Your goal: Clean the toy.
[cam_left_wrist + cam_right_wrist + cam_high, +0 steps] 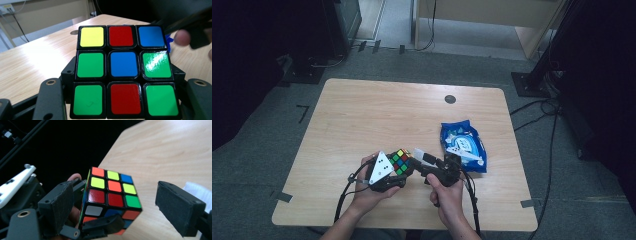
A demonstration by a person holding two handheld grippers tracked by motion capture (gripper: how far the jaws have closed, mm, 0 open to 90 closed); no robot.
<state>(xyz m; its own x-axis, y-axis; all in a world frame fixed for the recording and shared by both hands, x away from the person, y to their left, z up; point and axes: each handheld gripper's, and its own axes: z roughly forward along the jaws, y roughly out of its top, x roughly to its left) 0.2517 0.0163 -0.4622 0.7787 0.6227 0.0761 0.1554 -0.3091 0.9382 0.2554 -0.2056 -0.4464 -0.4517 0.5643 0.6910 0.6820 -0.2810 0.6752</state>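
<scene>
Left gripper (396, 172) clamped around cube (400, 161).

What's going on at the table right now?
A person is working a scrambled cube above the table with two hand-held grippers. The left gripper clamps the cube. The right gripper is open, its jaws standing on either side of the cube without closing. A blue packet lies untouched to the right.

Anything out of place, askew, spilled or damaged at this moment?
Nothing stands out. The cube is scrambled but looks whole, clamped in the left gripper. The right gripper stands open around it. The blue snack bag lies flat and unspilled on the table.
</scene>
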